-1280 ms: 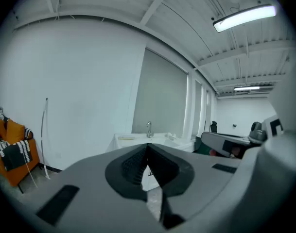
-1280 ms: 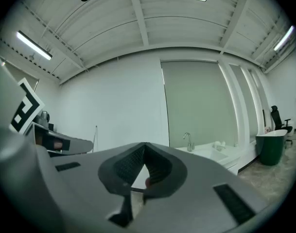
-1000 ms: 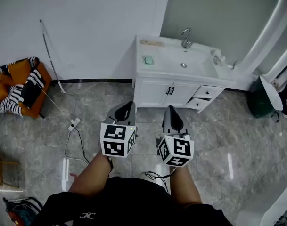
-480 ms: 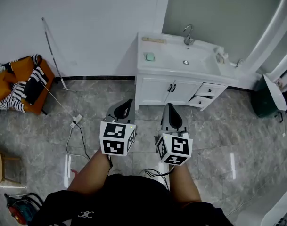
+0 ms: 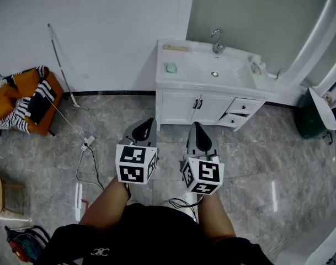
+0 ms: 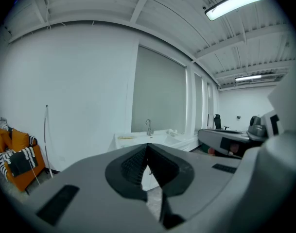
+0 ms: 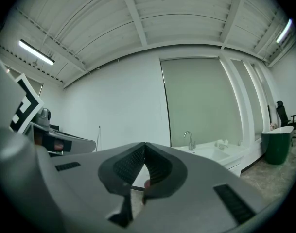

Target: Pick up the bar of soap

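Observation:
A pale green bar of soap (image 5: 170,67) lies on the left part of the white vanity counter (image 5: 184,76), left of the basin. Both grippers hang over the floor well short of the vanity, pointing toward it. My left gripper (image 5: 144,128) is shut and empty, its jaws meeting at the tip (image 6: 148,145). My right gripper (image 5: 200,131) is likewise shut with nothing in it (image 7: 145,146). The soap is not visible in either gripper view.
A chrome tap (image 5: 216,42) stands behind the basin, with a flat beige item (image 5: 176,48) at the counter's back left. The vanity has doors and partly open drawers (image 5: 234,120). A white cable (image 5: 85,159) trails on the floor at left, near an orange chair (image 5: 24,101).
The view has shifted a little, so the vanity sits slightly farther left and higher in the head view. Both grippers keep their pose and stay shut.

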`<state>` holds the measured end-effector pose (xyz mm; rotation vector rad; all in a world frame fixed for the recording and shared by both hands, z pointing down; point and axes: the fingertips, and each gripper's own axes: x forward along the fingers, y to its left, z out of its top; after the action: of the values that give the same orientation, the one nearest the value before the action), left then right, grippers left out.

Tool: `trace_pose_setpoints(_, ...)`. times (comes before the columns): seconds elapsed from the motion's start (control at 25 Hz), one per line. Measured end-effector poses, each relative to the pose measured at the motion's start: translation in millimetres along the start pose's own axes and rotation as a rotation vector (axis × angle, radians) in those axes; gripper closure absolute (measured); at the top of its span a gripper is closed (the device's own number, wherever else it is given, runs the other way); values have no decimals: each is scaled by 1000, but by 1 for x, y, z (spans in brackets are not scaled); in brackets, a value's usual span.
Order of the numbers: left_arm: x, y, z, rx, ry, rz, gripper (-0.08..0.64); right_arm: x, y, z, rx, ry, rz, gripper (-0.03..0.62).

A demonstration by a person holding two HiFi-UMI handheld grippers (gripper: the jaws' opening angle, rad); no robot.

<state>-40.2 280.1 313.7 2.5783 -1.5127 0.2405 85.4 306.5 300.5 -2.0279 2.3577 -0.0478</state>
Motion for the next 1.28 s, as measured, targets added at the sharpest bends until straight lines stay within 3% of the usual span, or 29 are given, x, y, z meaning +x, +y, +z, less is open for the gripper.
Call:
trace_pose_setpoints(0.44,17,-43,-2,15,-9,23,554,-15,-50,-2,-4,6,14,584)
trace_pose_setpoints(0.96,33,-62,6,35,-35,46,554,-17,-77,-7,-28,7,32,584)
trace_pose_setpoints(1.28,39,-64,18,37,-106,52,554,-16,-87,-8,-9,-36,37,584)
